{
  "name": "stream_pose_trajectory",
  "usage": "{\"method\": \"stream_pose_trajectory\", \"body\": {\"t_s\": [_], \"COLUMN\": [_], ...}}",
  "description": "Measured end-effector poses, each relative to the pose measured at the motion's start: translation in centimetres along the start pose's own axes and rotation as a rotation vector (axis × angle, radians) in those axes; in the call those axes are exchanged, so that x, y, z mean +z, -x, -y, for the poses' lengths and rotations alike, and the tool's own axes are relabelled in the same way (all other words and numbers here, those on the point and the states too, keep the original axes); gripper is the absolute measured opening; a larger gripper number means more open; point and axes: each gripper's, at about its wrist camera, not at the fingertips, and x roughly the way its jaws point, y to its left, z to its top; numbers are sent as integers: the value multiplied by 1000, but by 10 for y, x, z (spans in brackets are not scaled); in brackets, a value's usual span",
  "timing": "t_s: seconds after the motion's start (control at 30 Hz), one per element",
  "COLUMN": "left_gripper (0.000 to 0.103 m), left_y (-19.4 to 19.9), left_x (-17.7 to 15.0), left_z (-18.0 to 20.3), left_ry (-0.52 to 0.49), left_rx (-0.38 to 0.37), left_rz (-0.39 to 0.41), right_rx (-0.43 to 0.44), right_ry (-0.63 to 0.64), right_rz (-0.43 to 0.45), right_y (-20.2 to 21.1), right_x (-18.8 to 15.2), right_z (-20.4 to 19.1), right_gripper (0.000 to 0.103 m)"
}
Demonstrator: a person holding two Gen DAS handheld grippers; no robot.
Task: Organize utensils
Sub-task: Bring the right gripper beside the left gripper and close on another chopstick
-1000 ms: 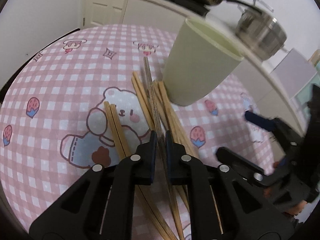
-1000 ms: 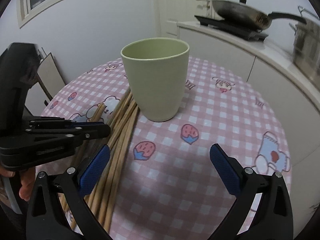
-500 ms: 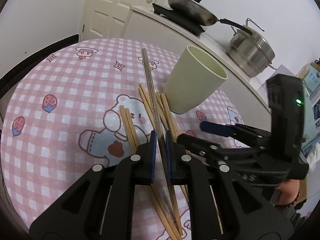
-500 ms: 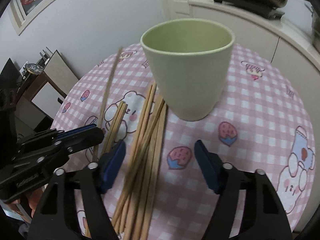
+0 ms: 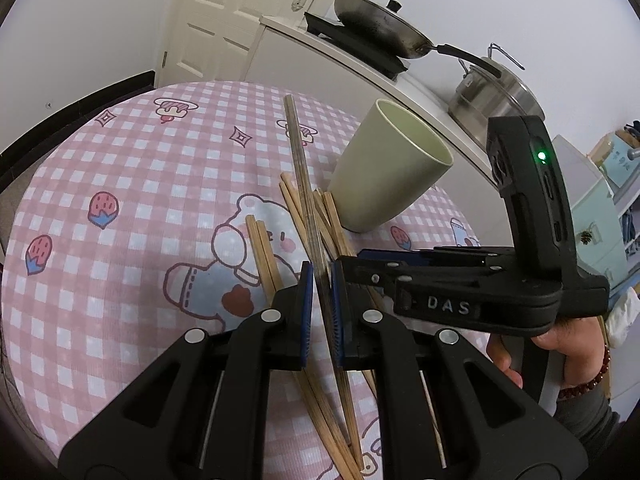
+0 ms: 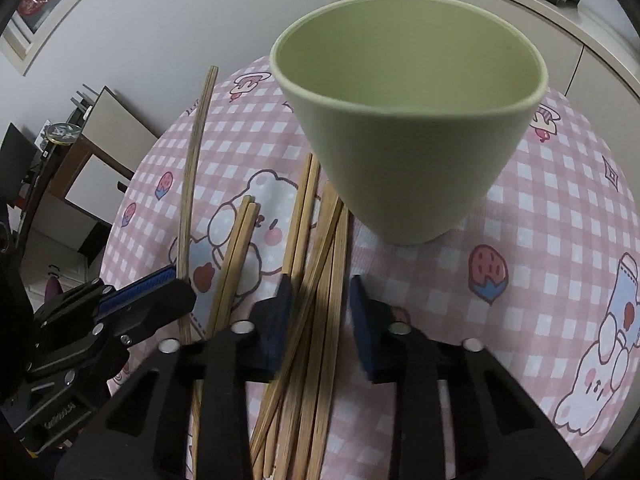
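Observation:
My left gripper (image 5: 320, 300) is shut on one wooden chopstick (image 5: 302, 184) and holds it lifted off the table, tip pointing away; it shows in the right wrist view (image 6: 192, 172) too. A pale green cup (image 5: 384, 172) stands upright on the pink checked tablecloth (image 5: 120, 184); it fills the right wrist view (image 6: 408, 120). Several chopsticks (image 6: 316, 248) lie in a loose pile left of the cup's base. My right gripper (image 6: 320, 312) is open, its jaws either side of the pile, close to the table. It also shows in the left wrist view (image 5: 460, 280).
A counter behind the table carries a frying pan (image 5: 380, 28) on a hob and a steel pot (image 5: 496, 92). A white door (image 5: 248, 16) stands at the back. Low furniture (image 6: 80, 168) stands beyond the table's left edge.
My left gripper has lifted the chopstick higher off the table. My right gripper has moved down and forward over the pile toward the cup, its jaws narrowing.

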Motion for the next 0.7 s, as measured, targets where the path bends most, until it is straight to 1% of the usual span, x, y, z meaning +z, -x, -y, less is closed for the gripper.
{"method": "stream_pose_trajectory", "body": {"t_s": [0.23, 0.3, 0.37, 0.53, 0.7], "left_gripper": [9, 9, 9, 9, 9], "left_y": [2, 2, 2, 1, -3], "left_x": [1, 1, 1, 0, -2], "left_z": [1, 3, 3, 1, -1], "left_ry": [2, 0, -1, 2, 7], "left_rx": [-4, -2, -1, 1, 2], "left_rz": [2, 3, 2, -5, -17], "right_rx": [-20, -25, -25, -70, -92], "right_ry": [18, 11, 12, 61, 67], "right_rz": [-6, 1, -13, -16, -23], "right_y": [4, 6, 4, 2, 0], "right_x": [3, 4, 6, 5, 6], "right_z": [-2, -1, -2, -12, -15], "right_gripper": [19, 19, 20, 18, 16]}}
